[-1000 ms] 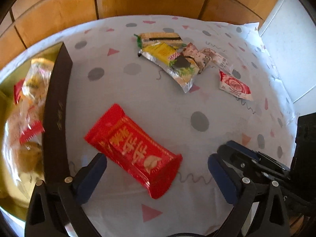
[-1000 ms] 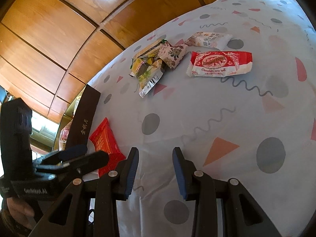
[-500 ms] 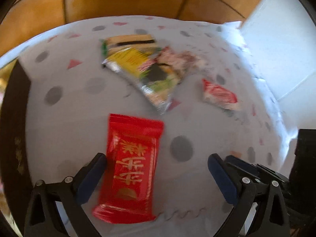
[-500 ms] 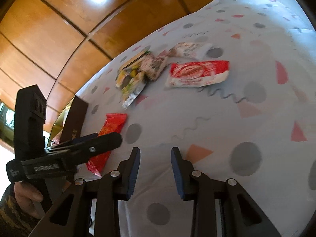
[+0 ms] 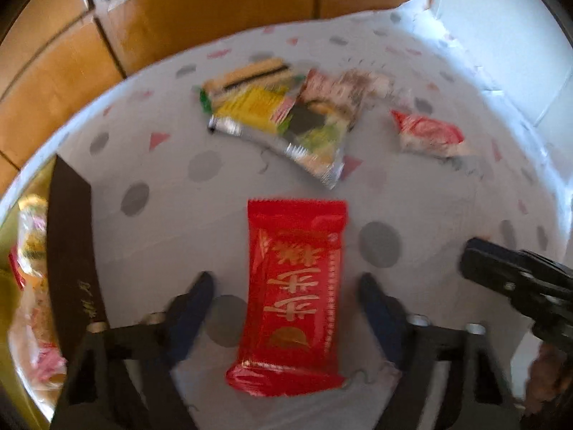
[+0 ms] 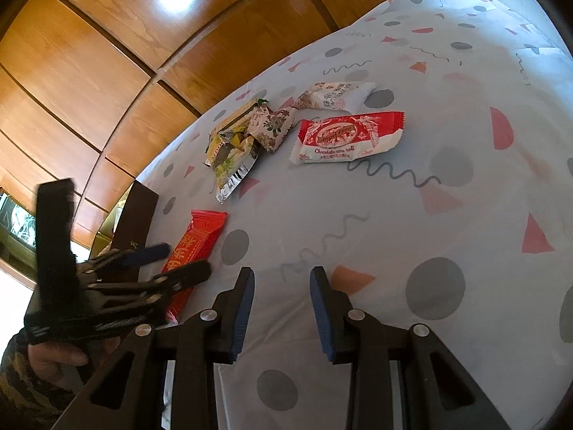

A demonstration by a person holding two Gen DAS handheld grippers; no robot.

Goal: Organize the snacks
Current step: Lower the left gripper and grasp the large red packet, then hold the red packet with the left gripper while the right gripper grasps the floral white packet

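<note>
Left wrist view: the red snack packet (image 5: 293, 294) is seen lying flat on the patterned bed sheet (image 5: 447, 197), between the fingers of the left tongs (image 5: 286, 308), its long axis running from 12 to 6 o'clock, along the tongs' own line. The jaws have just been closing on either side of it; a gap is left on each side, so it is not yet gripped. A dark-walled box (image 5: 71, 251) holding other snacks stands at 9 o'clock.

Right wrist view: the right tongs (image 6: 283, 308) are held nearly shut over bare sheet, with nothing between them. The red packet lies at their 10 o'clock, under the left tongs, judged the nearer. More snacks (image 6: 347, 136) wait at 12 o'clock.
</note>
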